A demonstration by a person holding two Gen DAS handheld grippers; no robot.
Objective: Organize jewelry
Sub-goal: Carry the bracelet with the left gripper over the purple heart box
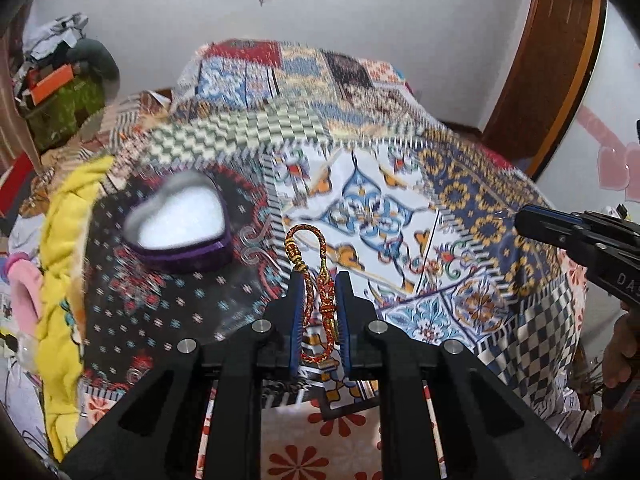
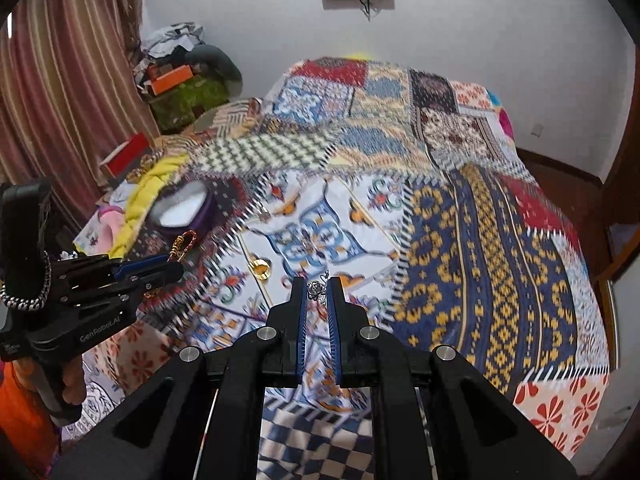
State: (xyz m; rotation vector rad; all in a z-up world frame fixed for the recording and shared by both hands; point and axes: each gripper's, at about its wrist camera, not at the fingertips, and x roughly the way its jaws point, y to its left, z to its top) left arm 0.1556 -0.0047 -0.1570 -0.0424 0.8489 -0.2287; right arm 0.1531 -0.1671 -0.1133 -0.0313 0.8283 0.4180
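My left gripper [image 1: 320, 284] is shut on a red and gold braided bracelet [image 1: 327, 304], whose loop sticks out past the fingertips above the patchwork quilt [image 1: 460, 184]. A heart-shaped purple box [image 1: 180, 220] with a white inside lies open on the quilt, ahead and to the left. My right gripper [image 2: 316, 286] is shut on a small silver jewelry piece [image 2: 317, 291] at its fingertips. In the right wrist view the left gripper [image 2: 160, 270] and its bracelet [image 2: 184, 243] hang just short of the box [image 2: 182, 208]. A small gold ring-like item [image 2: 259, 269] lies on the quilt.
A yellow cloth [image 1: 68, 264] and pink fabric [image 1: 24, 288] lie left of the box. Piled clutter [image 2: 180, 80] and a striped curtain [image 2: 60, 80] fill the far left corner. A wooden door frame [image 1: 552, 60] stands on the right. A hand [image 1: 620, 344] holds the right gripper's handle.
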